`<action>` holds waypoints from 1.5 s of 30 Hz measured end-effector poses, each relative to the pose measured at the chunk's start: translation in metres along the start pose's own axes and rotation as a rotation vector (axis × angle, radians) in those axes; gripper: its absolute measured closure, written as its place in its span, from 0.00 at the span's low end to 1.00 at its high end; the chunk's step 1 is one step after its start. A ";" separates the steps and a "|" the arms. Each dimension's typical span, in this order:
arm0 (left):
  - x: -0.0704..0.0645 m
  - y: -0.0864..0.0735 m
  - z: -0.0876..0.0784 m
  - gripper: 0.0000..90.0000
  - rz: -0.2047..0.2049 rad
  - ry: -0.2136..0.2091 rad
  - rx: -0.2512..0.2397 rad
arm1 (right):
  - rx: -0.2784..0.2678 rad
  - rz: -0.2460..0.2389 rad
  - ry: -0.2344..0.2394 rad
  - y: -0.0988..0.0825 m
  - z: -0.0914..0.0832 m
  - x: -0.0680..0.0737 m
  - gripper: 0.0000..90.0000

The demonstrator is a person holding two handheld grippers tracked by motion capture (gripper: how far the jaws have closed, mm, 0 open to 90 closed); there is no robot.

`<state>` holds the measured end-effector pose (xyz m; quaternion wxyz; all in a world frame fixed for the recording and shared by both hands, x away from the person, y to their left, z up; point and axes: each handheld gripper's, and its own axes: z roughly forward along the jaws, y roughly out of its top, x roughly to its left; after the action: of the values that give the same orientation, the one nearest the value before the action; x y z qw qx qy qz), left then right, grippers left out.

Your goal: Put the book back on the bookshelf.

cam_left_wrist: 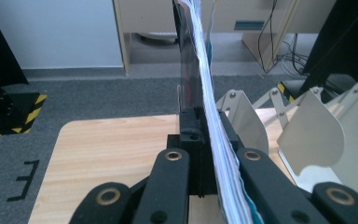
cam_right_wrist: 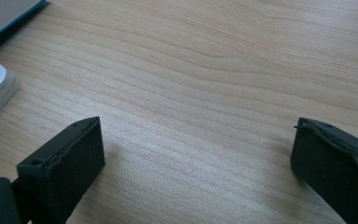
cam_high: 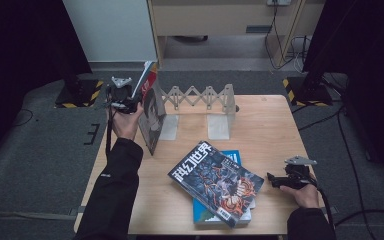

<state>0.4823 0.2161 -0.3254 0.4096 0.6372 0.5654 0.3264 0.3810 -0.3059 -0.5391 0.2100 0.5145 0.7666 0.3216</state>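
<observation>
Left gripper view — magazine [cam_left_wrist: 200, 84] upright, clamped between closed jaws.

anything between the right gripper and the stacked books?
No. In the high view, bare table separates the right gripper from the stacked books.

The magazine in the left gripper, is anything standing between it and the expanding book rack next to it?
Nothing visible does. The left gripper is shut on the magazine, holding it upright at the rack's left end. The first white divider stands just beside it with an open slot, and the other books lie flat nearer the person.
</observation>
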 end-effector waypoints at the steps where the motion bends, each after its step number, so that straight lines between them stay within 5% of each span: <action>1: -0.001 -0.001 0.002 0.95 0.000 0.003 -0.001 | 0.000 0.000 0.000 0.000 0.000 0.000 0.03; 16: 0.001 -0.011 -0.001 0.93 0.074 0.013 -0.024 | 0.000 0.001 0.001 0.000 0.000 0.000 0.03; 22: 0.005 -0.014 -0.016 0.68 0.074 -0.043 -0.098 | 0.000 0.000 0.001 0.000 0.000 0.000 0.03; 32: 0.016 -0.027 -0.053 0.47 0.081 -0.099 -0.194 | 0.005 0.005 -0.004 0.000 0.000 0.000 0.02; 45: 0.019 -0.083 -0.084 0.31 0.026 -0.227 -0.141 | 0.008 0.004 -0.004 0.000 0.001 0.000 0.01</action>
<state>0.3734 0.2495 -0.3621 0.5103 0.6469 0.4831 0.2963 0.3815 -0.3058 -0.5394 0.2089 0.5176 0.7664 0.3180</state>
